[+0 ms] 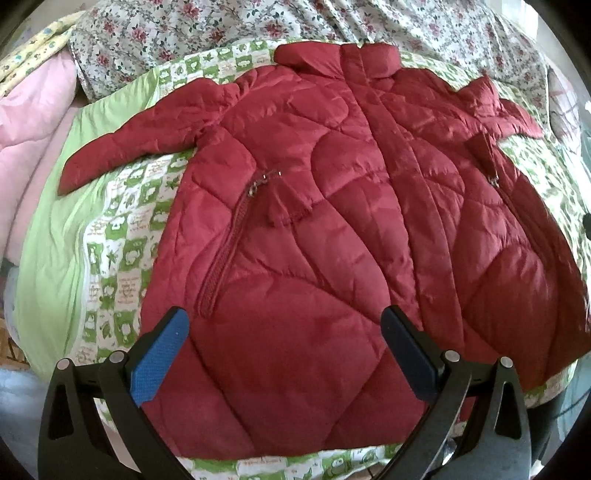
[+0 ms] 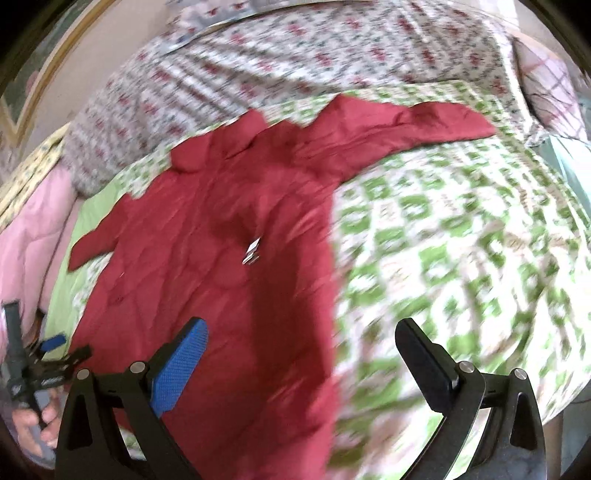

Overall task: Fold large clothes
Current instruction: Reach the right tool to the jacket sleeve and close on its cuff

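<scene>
Both grippers, left (image 1: 284, 332) and right (image 2: 301, 345), have fingers apart, nothing held. Red puffer jacket (image 1: 332, 221) looks soft, bulky, slippery imo; we'd grab the sleeve cuff (image 1: 74, 173), mid-left of frame.

A home bedroom is showing here: a green-and-white patterned bedsheet (image 1: 122, 236) is covering the bed, with a floral quilt (image 1: 192, 33) and pink bedding (image 1: 33, 122) lying alongside.
</scene>
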The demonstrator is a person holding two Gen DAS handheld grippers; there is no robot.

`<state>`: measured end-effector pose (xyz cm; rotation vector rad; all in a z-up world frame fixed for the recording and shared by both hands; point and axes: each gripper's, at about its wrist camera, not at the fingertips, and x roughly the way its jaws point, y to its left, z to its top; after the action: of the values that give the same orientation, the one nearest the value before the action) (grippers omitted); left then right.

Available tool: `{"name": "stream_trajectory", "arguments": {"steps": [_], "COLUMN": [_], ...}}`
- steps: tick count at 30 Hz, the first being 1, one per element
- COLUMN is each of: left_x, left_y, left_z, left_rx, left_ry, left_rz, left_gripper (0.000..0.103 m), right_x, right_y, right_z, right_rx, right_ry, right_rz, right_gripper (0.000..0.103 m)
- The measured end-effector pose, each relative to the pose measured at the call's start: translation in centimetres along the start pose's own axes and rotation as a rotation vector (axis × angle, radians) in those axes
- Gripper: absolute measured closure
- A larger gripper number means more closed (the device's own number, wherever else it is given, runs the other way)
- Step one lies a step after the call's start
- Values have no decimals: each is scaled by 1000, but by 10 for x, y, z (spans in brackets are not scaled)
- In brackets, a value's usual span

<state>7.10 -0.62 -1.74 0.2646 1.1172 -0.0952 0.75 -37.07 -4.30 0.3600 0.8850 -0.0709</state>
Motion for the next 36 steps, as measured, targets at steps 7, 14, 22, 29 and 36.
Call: {"name": "stream_trajectory", "arguments": {"steps": [7,14,22,29,36], "left_x": [8,23,51,68,73], "left_y": [3,1,-10,-21,-29], "left_z": [18,27,36,50,62], "left_rx": [-28,-17,-17,-14,-7], "left_ry": [0,25,79,93,73], "left_rz": [-11,29,7,-14,-22], "left_gripper": [0,0,0,0,0], "right_x": [24,77,133,156,162], "right_y": [-79,-175,-252,-272,-279], "right_z": [68,138,190,209,224], "right_rx": [108,378,602,645,643], "right_ry": [-122,-165,-242,-287,-310], "right_rz": [-51,-16,6,46,44], "right_gripper": [11,44,45,48,82]}}
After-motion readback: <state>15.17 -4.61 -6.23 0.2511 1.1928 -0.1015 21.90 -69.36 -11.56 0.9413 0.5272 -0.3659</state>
